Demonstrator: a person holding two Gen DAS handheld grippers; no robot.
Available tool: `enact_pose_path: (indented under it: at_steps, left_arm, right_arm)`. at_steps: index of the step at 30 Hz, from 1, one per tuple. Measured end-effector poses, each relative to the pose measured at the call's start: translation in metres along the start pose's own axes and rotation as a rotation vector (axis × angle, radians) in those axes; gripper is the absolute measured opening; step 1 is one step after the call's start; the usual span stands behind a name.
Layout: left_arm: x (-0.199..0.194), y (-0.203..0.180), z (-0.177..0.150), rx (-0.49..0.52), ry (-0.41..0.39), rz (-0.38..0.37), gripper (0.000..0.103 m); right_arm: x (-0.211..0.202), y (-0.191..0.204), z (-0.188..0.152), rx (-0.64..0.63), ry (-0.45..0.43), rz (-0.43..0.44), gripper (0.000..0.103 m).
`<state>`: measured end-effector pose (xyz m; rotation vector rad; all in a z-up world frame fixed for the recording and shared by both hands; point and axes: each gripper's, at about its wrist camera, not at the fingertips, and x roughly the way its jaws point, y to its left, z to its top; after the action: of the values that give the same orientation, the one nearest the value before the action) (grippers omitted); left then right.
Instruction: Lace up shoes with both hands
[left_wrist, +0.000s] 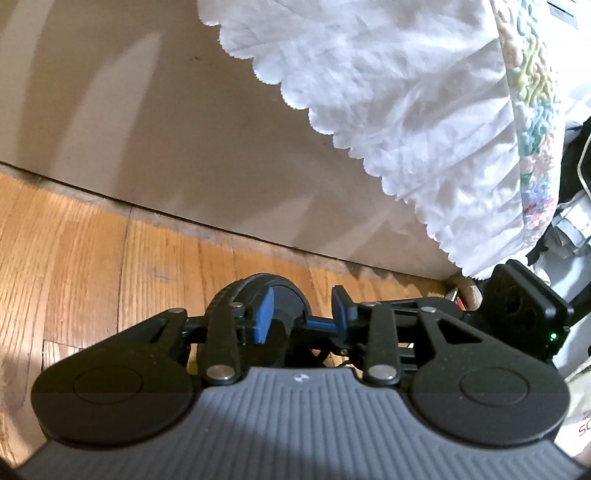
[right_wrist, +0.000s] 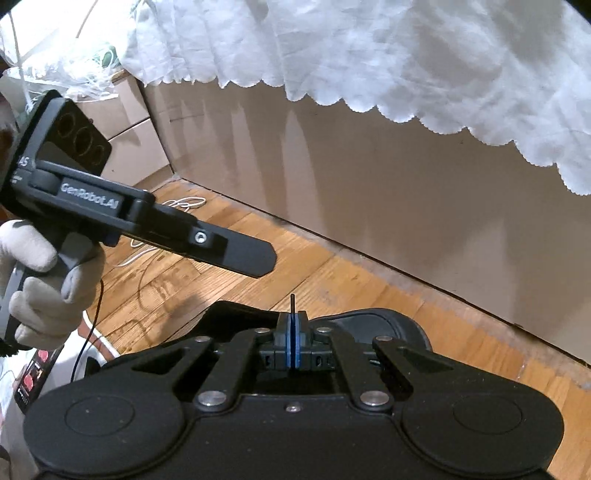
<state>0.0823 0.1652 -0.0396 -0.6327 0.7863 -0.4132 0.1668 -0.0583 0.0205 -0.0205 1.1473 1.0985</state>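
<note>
A black shoe (right_wrist: 384, 326) lies on the wooden floor, mostly hidden under my right gripper (right_wrist: 293, 343). That gripper is shut on a thin black lace, whose stiff tip (right_wrist: 292, 304) pokes up above the blue pads. In the left wrist view my left gripper (left_wrist: 302, 312) is open, its blue pads (left_wrist: 263, 314) spread over the shoe's rounded black end (left_wrist: 258, 290). In the right wrist view the left gripper (right_wrist: 255, 258) comes in from the left, held by a gloved hand (right_wrist: 40, 280), above and left of the shoe.
A white scalloped cloth (right_wrist: 406, 55) hangs over a beige panel (right_wrist: 369, 184) that meets the floor (left_wrist: 92, 258). White cord (right_wrist: 184, 203) lies on the floor by cardboard boxes (right_wrist: 136, 122). The other gripper's black housing (left_wrist: 524, 310) is close on the right.
</note>
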Motion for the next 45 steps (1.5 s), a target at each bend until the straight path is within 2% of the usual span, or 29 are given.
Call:
enact_pose_path:
  at_steps: [5, 7, 8, 9, 12, 15, 18, 21, 24, 26, 28, 30, 34, 35, 36, 38, 41, 43, 45]
  left_arm:
    - [0.011, 0.015, -0.008, -0.148, 0.061, -0.05, 0.034]
    - [0.012, 0.016, -0.011, -0.146, 0.056, -0.068, 0.023]
    - [0.013, 0.017, -0.012, -0.148, 0.052, -0.069, 0.009]
    - [0.013, 0.019, -0.012, -0.155, 0.048, -0.064, 0.001]
    - [0.013, 0.025, -0.013, -0.206, 0.046, -0.083, 0.001]
    - [0.013, 0.025, -0.013, -0.216, 0.049, -0.079, 0.001]
    - [0.013, 0.025, -0.013, -0.231, 0.048, -0.089, 0.001]
    - [0.012, 0.024, -0.012, -0.228, 0.052, -0.078, 0.001]
    - [0.009, 0.016, -0.008, -0.165, 0.047, -0.044, 0.006]
    - [0.006, 0.002, -0.005, -0.045, 0.059, 0.014, 0.007]
    - [0.005, -0.016, -0.005, 0.102, 0.094, 0.103, 0.015]
    - [0.007, -0.028, -0.012, 0.196, 0.115, 0.163, 0.029]
    - [0.02, -0.034, -0.021, 0.268, 0.139, 0.206, 0.03]
    - [0.023, -0.032, -0.022, 0.261, 0.147, 0.217, 0.027]
    - [0.026, -0.028, -0.022, 0.245, 0.157, 0.228, 0.02]
    - [0.028, -0.01, -0.022, 0.135, 0.161, 0.23, 0.013]
    - [0.02, 0.032, -0.015, -0.188, 0.129, 0.122, 0.011]
    - [0.016, 0.048, -0.018, -0.286, 0.108, 0.077, 0.011]
    - [0.014, 0.052, -0.019, -0.308, 0.096, 0.062, 0.011]
  right_arm:
    - [-0.005, 0.003, -0.002, -0.004, -0.011, 0.032, 0.002]
    - [-0.003, 0.007, -0.001, -0.013, -0.017, 0.046, 0.002]
    - [-0.002, 0.009, 0.0, -0.016, -0.018, 0.051, 0.002]
    - [-0.002, 0.009, 0.0, -0.016, -0.015, 0.05, 0.002]
    - [-0.002, 0.006, -0.002, -0.002, -0.023, 0.068, 0.005]
    - [-0.002, 0.005, -0.003, -0.004, -0.032, 0.084, 0.011]
    - [0.0, 0.007, -0.003, -0.018, -0.03, 0.088, 0.011]
    - [-0.001, 0.006, -0.003, -0.008, -0.032, 0.074, 0.004]
    - [-0.003, 0.002, -0.002, 0.035, -0.049, 0.088, 0.004]
    - [-0.004, -0.002, -0.001, 0.061, -0.039, 0.082, 0.004]
    - [-0.002, -0.005, -0.004, 0.09, 0.001, 0.073, 0.004]
    - [-0.001, -0.005, -0.008, 0.083, 0.044, 0.056, 0.004]
    - [0.003, -0.004, -0.007, 0.086, 0.065, 0.055, 0.004]
    - [0.005, -0.003, -0.006, 0.08, 0.071, 0.044, 0.004]
    - [0.007, -0.002, -0.006, 0.073, 0.077, 0.034, 0.004]
    - [0.01, 0.001, -0.004, 0.054, 0.087, 0.021, 0.004]
    - [0.014, 0.008, -0.001, 0.005, 0.109, -0.009, 0.004]
    - [0.017, 0.011, 0.0, -0.021, 0.119, -0.019, 0.004]
    - [0.02, 0.012, 0.003, -0.048, 0.131, -0.028, 0.004]
